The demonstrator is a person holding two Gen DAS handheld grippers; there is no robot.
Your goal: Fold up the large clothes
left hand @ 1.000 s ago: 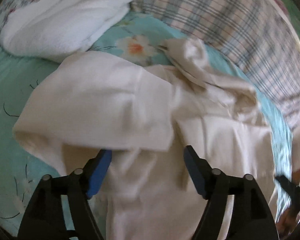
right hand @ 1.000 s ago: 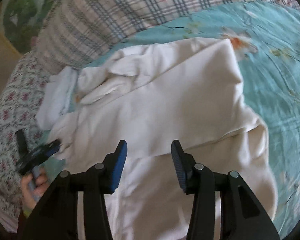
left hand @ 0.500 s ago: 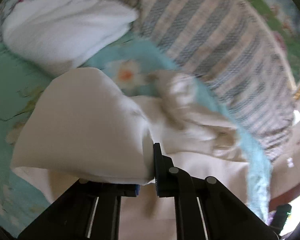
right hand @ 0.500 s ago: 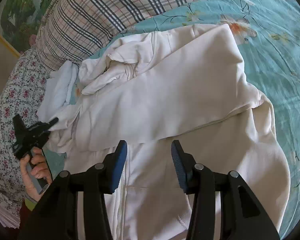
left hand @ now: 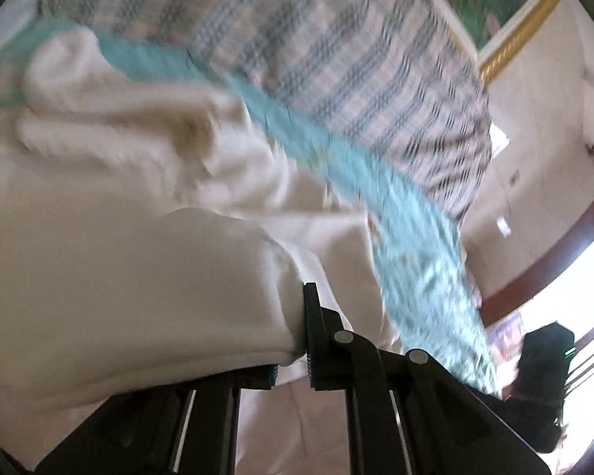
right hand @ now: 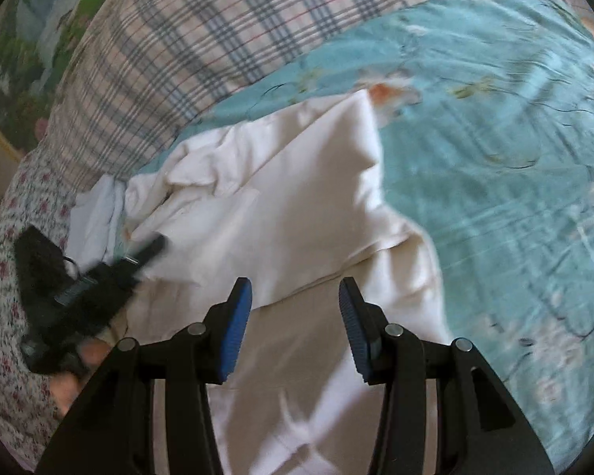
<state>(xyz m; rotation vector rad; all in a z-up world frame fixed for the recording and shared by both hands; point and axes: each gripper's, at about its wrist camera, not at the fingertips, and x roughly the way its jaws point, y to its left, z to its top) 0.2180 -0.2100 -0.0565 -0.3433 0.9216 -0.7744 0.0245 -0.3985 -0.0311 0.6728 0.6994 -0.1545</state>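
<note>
A large cream hooded sweatshirt (right hand: 297, 213) lies on a teal floral bedsheet (right hand: 495, 158), with one sleeve folded across its body. My left gripper (left hand: 293, 356) is shut on the cream sleeve fabric (left hand: 138, 285) and holds it lifted. It shows in the right wrist view (right hand: 99, 281) at the garment's left edge, blurred. My right gripper (right hand: 295, 308) is open and empty, hovering over the sweatshirt's lower body. The crumpled hood (left hand: 138, 118) lies beyond the held sleeve.
A plaid pillow (right hand: 217, 39) lies along the head of the bed. A white folded cloth (right hand: 95, 213) sits at the left by a floral-print cover (right hand: 8, 277). A wall, a framed picture (left hand: 507, 4) and a bright window show to the right in the left wrist view.
My left gripper shut on the sleeve and has lifted and swung it to the right. My right gripper stayed open over the sweatshirt, shifting slightly.
</note>
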